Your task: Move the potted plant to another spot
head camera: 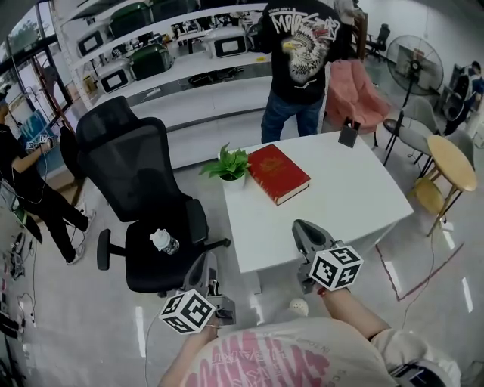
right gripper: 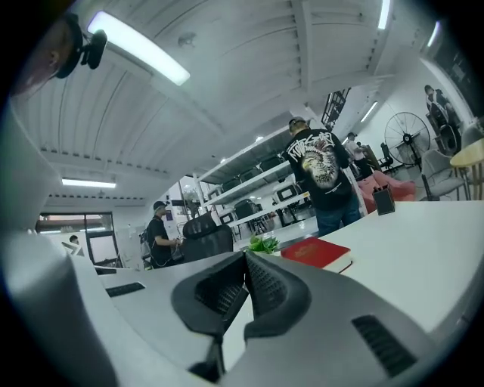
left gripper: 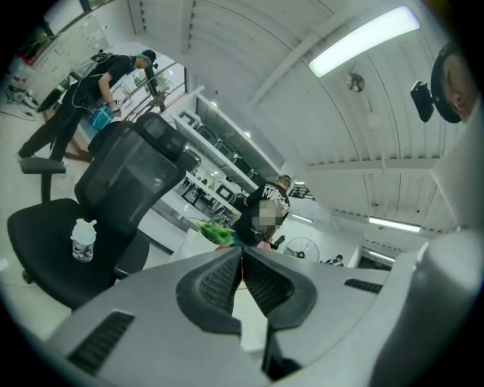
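Glossy grey floor (head camera: 113, 325); white table (head camera: 355, 196), black office chair (head camera: 128, 162), round wooden table (head camera: 452, 160), pink chair (head camera: 357, 94). White shelving (head camera: 181, 23) along the far wall, apparently stocked with microwaves; standing fan (head camera: 414, 64). Ceiling strip lights (right gripper: 140, 47), lit.

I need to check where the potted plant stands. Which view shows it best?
The head view: the potted plant shows whole at a corner of the white table, beside the red book. The left gripper view shows mainly its leaves over the jaws; the right gripper view shows it small, far off.
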The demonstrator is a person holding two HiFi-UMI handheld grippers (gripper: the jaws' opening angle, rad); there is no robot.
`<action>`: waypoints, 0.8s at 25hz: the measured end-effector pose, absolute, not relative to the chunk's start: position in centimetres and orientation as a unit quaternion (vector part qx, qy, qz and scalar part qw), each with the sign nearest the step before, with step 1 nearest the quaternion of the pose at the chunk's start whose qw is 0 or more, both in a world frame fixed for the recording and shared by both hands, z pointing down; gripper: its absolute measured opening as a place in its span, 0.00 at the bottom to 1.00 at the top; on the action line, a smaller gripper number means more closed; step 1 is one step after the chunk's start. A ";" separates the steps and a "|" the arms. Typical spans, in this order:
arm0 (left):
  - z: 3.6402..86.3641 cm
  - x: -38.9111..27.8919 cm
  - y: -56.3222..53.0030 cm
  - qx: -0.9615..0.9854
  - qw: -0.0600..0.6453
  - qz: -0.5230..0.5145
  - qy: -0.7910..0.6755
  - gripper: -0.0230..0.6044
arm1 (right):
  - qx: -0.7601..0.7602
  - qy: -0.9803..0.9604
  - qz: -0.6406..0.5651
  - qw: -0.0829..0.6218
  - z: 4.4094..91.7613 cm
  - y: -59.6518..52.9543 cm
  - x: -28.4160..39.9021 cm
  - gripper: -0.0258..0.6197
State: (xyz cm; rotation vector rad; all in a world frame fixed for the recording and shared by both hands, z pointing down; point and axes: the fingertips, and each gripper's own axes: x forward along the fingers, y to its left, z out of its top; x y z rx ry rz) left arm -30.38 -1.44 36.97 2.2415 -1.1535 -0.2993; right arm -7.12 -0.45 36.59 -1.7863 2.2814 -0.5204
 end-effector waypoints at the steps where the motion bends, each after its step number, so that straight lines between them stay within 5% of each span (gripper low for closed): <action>1: 36.9 -30.3 -1.1 0.843 0.298 -0.112 -0.434 0.08 | -0.604 0.771 -0.178 0.095 36.5 -0.2 -7.1 0.06; 20: 36.0 -26.4 0.7 0.822 0.294 -0.126 -0.470 0.08 | -0.579 0.794 -0.185 0.025 37.2 0.1 -4.0 0.06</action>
